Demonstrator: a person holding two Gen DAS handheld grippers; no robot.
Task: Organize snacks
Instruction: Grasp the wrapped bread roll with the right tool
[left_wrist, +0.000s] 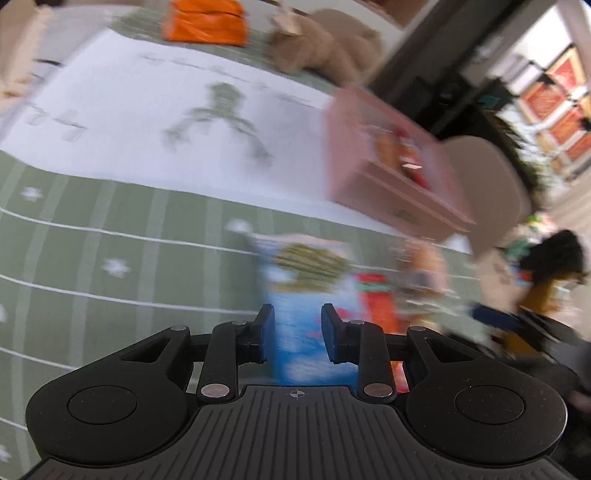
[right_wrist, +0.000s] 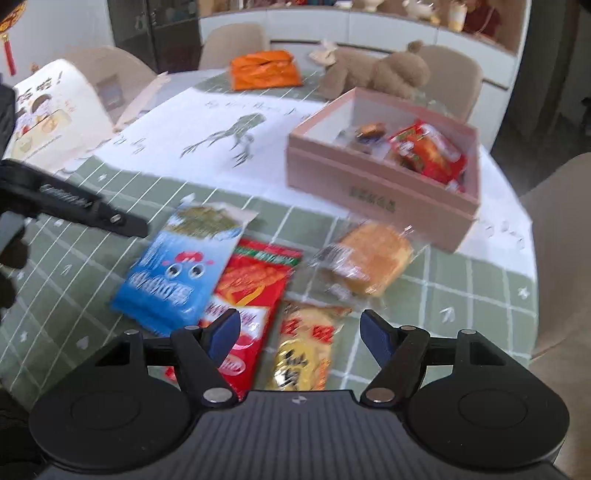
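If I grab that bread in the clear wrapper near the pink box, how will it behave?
The bread looks soft and puffy, so it is probably light and would squash under a hard pinch. Its clear wrapper looks glossy and loose, so it may slip or crinkle. It lies flat on the tablecloth, so rolling seems unlikely.

blue packet (left_wrist: 295, 332): blurred, base hidden | pink box (left_wrist: 391, 173): blurred

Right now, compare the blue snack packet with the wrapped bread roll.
The blue snack packet is flat, opaque and printed with cartoon eyes; the wrapped bread roll is puffy inside clear plastic. The packet overlaps a red packet; the roll lies apart. Both lie outside the pink box.
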